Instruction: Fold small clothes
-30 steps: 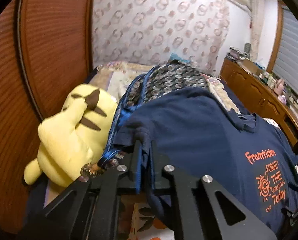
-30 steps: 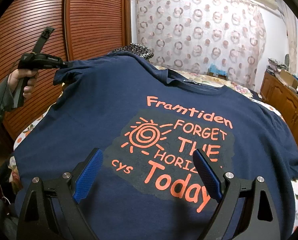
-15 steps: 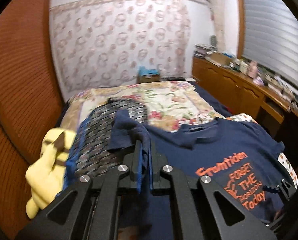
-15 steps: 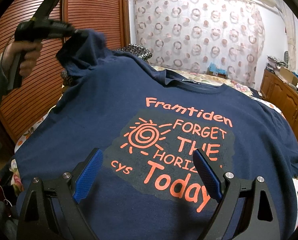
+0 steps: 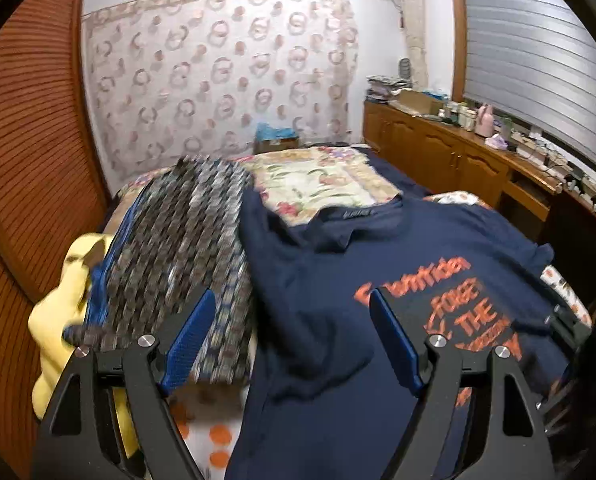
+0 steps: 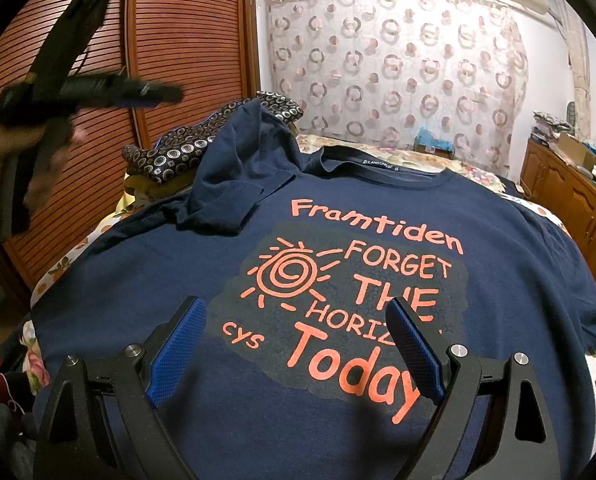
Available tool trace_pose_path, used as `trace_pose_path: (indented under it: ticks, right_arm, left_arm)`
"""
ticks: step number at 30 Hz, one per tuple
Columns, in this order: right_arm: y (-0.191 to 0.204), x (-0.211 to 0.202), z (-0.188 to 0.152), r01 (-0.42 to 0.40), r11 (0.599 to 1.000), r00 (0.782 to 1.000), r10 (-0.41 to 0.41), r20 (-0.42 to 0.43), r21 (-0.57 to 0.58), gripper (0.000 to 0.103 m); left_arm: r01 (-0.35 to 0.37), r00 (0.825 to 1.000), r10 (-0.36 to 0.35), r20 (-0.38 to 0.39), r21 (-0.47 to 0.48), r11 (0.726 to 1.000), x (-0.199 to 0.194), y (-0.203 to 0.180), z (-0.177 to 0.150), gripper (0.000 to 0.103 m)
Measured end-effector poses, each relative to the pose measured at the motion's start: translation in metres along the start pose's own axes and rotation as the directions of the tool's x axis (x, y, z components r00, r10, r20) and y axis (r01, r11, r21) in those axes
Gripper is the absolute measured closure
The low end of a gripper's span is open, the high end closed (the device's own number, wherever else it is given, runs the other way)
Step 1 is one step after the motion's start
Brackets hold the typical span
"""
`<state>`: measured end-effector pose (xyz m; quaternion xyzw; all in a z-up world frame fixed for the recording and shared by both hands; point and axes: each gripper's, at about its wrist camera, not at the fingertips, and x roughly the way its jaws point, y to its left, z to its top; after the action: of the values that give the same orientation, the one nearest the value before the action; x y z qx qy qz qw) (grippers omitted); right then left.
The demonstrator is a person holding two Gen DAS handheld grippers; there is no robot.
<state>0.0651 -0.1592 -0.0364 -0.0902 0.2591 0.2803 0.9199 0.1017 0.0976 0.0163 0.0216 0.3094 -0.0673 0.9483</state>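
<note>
A navy T-shirt (image 6: 377, 216) with an orange print lies face up, spread flat on the bed. Its left sleeve (image 6: 234, 176) is flopped inward over the shoulder, rumpled. My left gripper (image 5: 292, 300) hovers above that side of the T-shirt (image 5: 329, 320). Its jaws are opening, with nothing between the blue pads (image 5: 190, 336) and the sleeve (image 5: 266, 236) lying loose beyond them. In the right wrist view the left gripper (image 6: 170, 94) shows blurred, high at the upper left, held by a hand. My right gripper (image 6: 294, 308) stands open over the shirt's lower front, empty.
A pile of dark ring-patterned cloth (image 5: 186, 236) lies left of the shirt, with a yellow plush toy (image 5: 54, 320) beside it. Slatted wooden wardrobe doors (image 6: 178, 40) close off the left. A cluttered wooden cabinet (image 5: 457, 160) runs along the right. The floral bedspread (image 5: 317, 184) extends behind.
My left gripper lifted the sleeve and carried it toward the shirt's middle, then opened and let it drop onto the shoulder. The right gripper has stayed still.
</note>
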Motion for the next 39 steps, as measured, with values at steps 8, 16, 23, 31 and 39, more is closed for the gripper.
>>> trace_pose_path:
  ticks: [8,16,23,31,39]
  right_arm:
    - [0.000,0.002,0.001,-0.006,1.000,1.000,0.006,-0.014,0.001,0.011]
    - [-0.015,0.003,0.017,-0.045,0.999,0.999,0.045,-0.029,0.009,0.021]
    - [-0.027,0.021,0.064,-0.046,0.997,0.999,0.046,0.007,-0.054,0.029]
    - [-0.037,0.103,0.110,-0.130,0.990,0.991,0.129,-0.014,-0.057,0.038]
    - [-0.026,0.211,0.132,-0.171,0.983,0.971,0.157,-0.179,-0.065,0.041]
  left_arm:
    - [-0.047,0.993,0.043,-0.111,-0.036,0.998,0.033,0.004,-0.063,0.023]
    - [-0.061,0.970,0.042,-0.237,-0.070,0.996,0.065,0.015,-0.083,0.023]
    - [-0.061,0.964,0.040,-0.262,-0.071,0.996,0.071,0.011,-0.084,0.016]
    - [-0.059,0.962,0.037,-0.269,-0.072,0.996,0.077,0.014,-0.082,0.010]
    - [-0.056,0.963,0.034,-0.267,-0.075,0.996,0.076,0.015,-0.084,0.010]
